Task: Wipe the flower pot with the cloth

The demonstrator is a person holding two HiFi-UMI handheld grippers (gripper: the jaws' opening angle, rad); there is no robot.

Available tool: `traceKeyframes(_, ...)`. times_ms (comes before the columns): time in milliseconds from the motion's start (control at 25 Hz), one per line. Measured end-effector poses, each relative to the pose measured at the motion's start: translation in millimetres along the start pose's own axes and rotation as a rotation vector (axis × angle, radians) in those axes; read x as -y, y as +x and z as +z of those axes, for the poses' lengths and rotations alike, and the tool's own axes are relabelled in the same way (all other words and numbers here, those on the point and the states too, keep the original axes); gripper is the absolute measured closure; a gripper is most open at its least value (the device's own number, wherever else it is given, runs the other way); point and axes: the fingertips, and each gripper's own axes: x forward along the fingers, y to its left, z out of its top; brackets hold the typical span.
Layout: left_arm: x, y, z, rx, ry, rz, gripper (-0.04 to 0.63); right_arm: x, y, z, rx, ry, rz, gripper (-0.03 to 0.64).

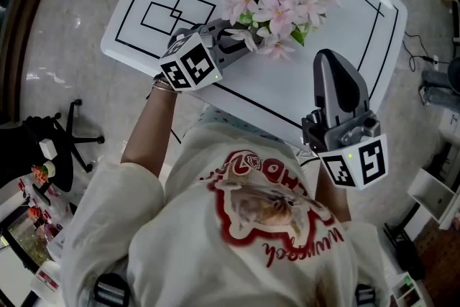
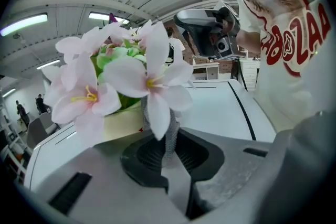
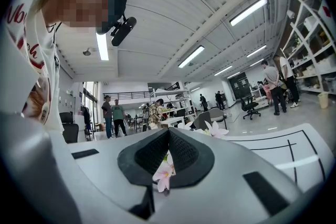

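Left claw (image 1: 246, 41) is clamped shut on a thin grey knit strip, which I read as the cloth (image 2: 170, 132); only that 1 pinched bit shows. The flower pot (image 2: 124, 123) is on the white desk (image 1: 287, 88), straight ahead of the left claw's tips and just beyond them. In the head view it's fully hidden under the pink flowers (image 1: 277, 0). The left gripper view gives only a cream patch below the petals, probably the pot wall. Can't tell if the cloth touches it yet. Pot axis looks upright, blooms on top, so the wipe likely has to go in low under the petals and around the side. Right claw (image 1: 329, 60) is closed on nothing. It's held level, nearer the person, well apart from the pot on its right. Of the 2 hands the left is clearly nearer, so the wipe is its job. The right could brace the pot if it slides.
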Motion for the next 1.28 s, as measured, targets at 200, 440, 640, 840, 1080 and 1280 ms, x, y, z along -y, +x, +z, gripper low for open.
traceKeyframes(200,11.6,-1.5,1.6,0.001,0.007,-0.018,0.549,-2.7,0.5,1.1,0.003,-0.002,0.013,0.618)
traceKeyframes(440,26.4,-5.1,5.3,0.024,0.002,-0.025,0.549,-4.4,0.7,1.7,0.009,-0.007,0.021,0.618)
traceKeyframes(640,40.6,-12.9,8.9,0.053,-0.013,-0.029,0.549,-8.9,-0.1,6.3,0.015,-0.023,0.018,0.618)
traceKeyframes(840,54.9,-26.7,19.0,0.099,-0.015,-0.048,0.549,-12.0,-0.9,14.6,0.024,-0.046,-0.005,0.618)
traceKeyframes(1080,56.8,-60.9,46.4,0.233,-0.048,-0.043,0.549,-29.3,1.8,22.9,0.036,-0.066,-0.021,0.618)
traceKeyframes(1280,43.1,-102.5,94.5,0.347,0.015,0.012,0.549,-52.9,7.9,34.6,0.059,-0.094,-0.025,0.618)
